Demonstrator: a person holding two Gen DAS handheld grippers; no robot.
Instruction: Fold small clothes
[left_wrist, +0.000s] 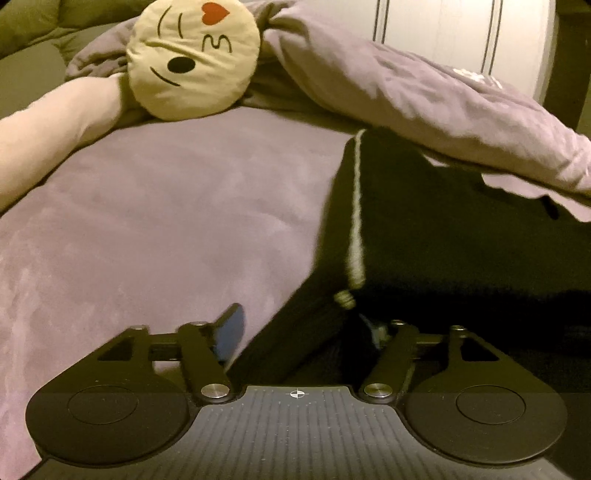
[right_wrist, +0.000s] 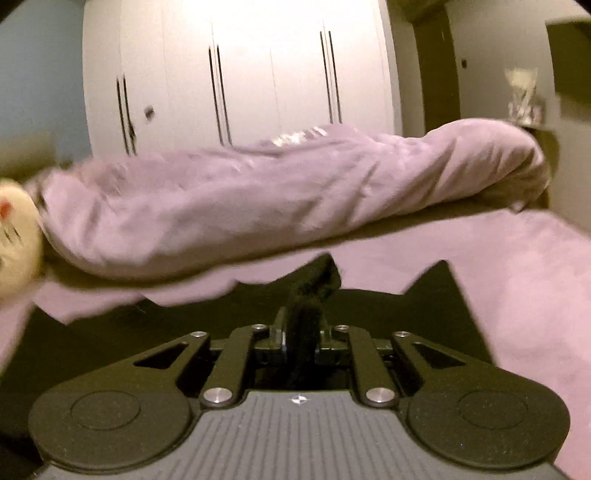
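Black garment (right_wrist: 306, 332) — pinched by the right hand-held gripper (right_wrist: 301, 338); left hand-held gripper (left_wrist: 303, 332) spread apart (cloth between)

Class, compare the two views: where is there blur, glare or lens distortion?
Left wrist view: warm dim light, the black garment is smeared along its white stripe, and the bed bulges from fisheye. Right wrist view: the wardrobe glares white and the duvet is motion-blurred.

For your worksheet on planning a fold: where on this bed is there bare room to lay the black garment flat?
Bare sheet lies free between the emoji cushion, the pale pillow and the black garment. It is crowded where the rolled duvet overhangs the garment.
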